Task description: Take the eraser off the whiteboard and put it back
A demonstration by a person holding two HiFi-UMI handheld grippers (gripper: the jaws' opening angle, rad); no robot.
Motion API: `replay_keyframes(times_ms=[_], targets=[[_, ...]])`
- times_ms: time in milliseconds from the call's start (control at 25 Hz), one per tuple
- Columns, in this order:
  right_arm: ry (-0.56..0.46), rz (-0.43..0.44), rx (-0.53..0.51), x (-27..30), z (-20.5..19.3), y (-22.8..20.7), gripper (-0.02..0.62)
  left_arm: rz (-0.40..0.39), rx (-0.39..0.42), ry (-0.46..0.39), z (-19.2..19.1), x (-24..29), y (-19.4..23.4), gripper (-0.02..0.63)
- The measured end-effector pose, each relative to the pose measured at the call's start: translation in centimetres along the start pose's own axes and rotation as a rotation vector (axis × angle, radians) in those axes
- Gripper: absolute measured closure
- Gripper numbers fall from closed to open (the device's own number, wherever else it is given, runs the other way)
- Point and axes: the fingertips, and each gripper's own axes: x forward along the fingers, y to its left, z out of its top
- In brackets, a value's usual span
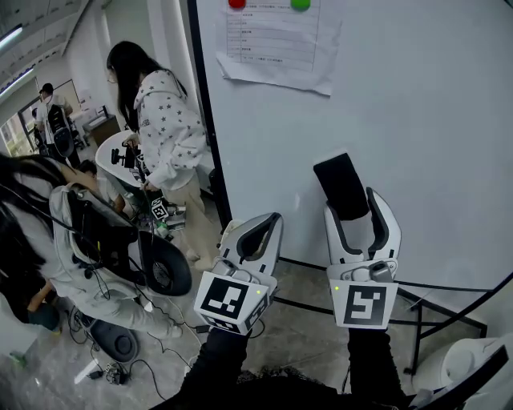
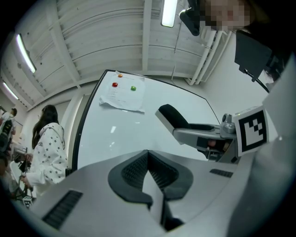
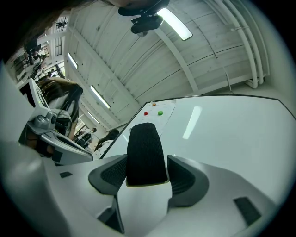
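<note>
A black eraser (image 1: 342, 186) with a pale base stands between the jaws of my right gripper (image 1: 355, 210), which is shut on it. It is held up in front of the lower part of the whiteboard (image 1: 417, 120); I cannot tell whether it touches the board. In the right gripper view the eraser (image 3: 146, 155) fills the gap of the right gripper (image 3: 145, 161). My left gripper (image 1: 260, 228) hangs to its left, shut and holding nothing. The left gripper view shows its closed tips (image 2: 148, 155) and the eraser (image 2: 172, 116) beyond.
A paper sheet (image 1: 276, 40) is pinned high on the board by a red magnet (image 1: 236, 3) and a green magnet (image 1: 300, 4). The board's black stand (image 1: 417, 300) runs along the floor. A person in a starred hoodie (image 1: 168, 128) and others work at left.
</note>
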Motion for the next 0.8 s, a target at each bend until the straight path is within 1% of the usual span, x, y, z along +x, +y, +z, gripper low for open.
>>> replay_keyframes(times_ms=[360,600,800], targets=[[0.006,-0.029,0.013,-1.6,0.3,-1.8,0.321,-0.006,-0.007,-0.002,0.4,0.1,-1.6,0.6],[0.012,-0.052,0.01,-3.3,0.3,-3.9,0.321,-0.033,-0.004,-0.005,0.8,0.7,-4.0,0.6],[0.023,-0.089,0.009,-5.2,0.1,-6.4,0.321,-0.065,-0.005,0.004,0.8,1.6,-6.7,0.6]])
